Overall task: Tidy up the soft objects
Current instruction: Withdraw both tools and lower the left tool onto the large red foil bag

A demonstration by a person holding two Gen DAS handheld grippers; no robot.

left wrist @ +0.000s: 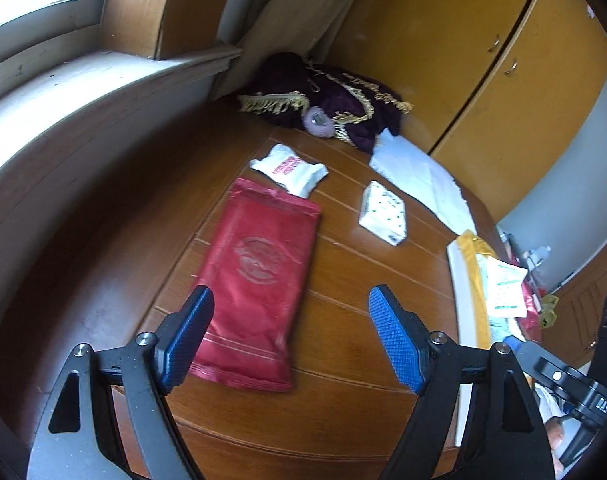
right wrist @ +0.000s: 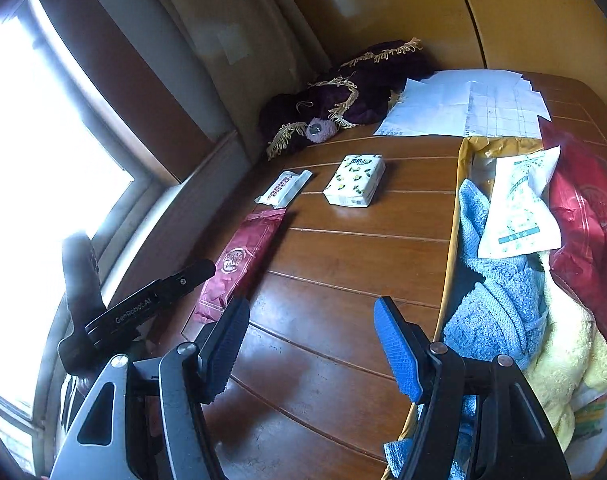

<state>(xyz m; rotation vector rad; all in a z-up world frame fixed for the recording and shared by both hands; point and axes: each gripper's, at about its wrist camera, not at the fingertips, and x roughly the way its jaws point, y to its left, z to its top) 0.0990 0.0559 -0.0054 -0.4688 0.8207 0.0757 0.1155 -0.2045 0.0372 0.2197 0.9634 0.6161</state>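
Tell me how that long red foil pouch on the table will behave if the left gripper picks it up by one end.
The red foil pouch lies flat and thin, so it will probably sag or fold when lifted by an end. Its glossy film looks slippery, though the ribbed blue fingers should help. It seems light for its size.

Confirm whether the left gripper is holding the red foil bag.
No: the left gripper is open, and the red foil bag lies flat on the table beneath it.
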